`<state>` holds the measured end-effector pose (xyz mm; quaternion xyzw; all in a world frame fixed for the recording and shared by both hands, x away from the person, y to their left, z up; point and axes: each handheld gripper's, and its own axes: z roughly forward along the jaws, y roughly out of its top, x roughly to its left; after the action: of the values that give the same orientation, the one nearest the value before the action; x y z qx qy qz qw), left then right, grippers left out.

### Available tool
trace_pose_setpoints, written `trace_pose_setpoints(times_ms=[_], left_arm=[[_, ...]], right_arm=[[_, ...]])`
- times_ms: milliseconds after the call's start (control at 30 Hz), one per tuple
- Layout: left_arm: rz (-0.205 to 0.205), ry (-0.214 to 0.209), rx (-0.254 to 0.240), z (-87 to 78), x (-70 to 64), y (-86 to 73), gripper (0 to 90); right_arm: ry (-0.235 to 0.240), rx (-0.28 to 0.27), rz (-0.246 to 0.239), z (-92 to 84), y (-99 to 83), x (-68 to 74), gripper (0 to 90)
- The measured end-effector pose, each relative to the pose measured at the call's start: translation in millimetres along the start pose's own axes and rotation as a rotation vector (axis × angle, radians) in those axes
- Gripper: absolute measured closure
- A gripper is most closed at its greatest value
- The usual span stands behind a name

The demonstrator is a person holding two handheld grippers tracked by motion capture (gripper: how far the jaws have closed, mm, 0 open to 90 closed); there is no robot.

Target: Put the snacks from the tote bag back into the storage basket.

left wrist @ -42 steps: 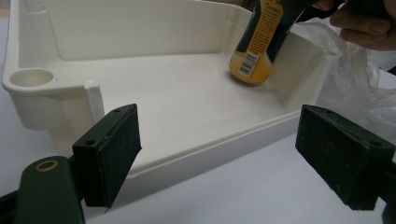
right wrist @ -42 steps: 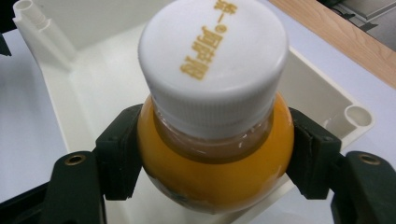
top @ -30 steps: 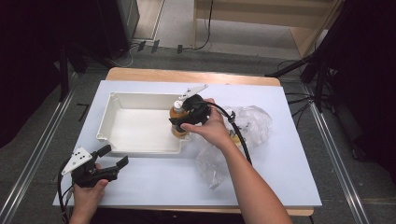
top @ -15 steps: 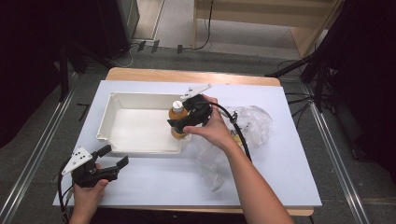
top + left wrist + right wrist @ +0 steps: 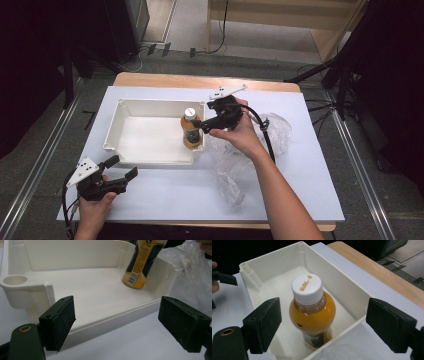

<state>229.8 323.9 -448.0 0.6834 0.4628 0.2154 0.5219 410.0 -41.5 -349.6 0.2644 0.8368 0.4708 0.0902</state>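
**Bottle set in the tray, right gripper let go**

Bottle (image 5: pixel 190 129) of orange drink, white-capped, is seen standing upright inside the white tray (image 5: pixel 125 107), in the tray's right near corner, close against the right wall. The placing step is judged done: the bottle rests on the tray floor and no pad touches it. The crumpled clear plastic bag (image 5: pixel 272 131) lies on the surface just right of the tray, toward the surface's right edge, and looks empty, so little appears to be left beyond drawing the hand away.

The right gripper (image 5: pixel 200 125) is held just right of the bottle's neck, angled down toward it. Its jaws have just been opening and now stand wide, with the cap (image 5: pixel 307 286) between them but clear of both pads. The right forearm is stretched in from the near edge across the bag.

The left gripper (image 5: pixel 124 167) is rested near the surface's near left corner, pointed at the tray's near wall, its jaws spread wide and holding nothing.
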Motion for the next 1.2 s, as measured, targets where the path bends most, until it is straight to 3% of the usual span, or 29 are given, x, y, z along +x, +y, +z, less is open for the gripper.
trace_pose_setpoints(times_ms=[1200], left_arm=[[-0.003,0.0,-0.005,-0.1,0.0,-0.4,14.3]], right_arm=[[-0.129,-0.097,0.075,-72.1,-38.2,-32.5,14.1]])
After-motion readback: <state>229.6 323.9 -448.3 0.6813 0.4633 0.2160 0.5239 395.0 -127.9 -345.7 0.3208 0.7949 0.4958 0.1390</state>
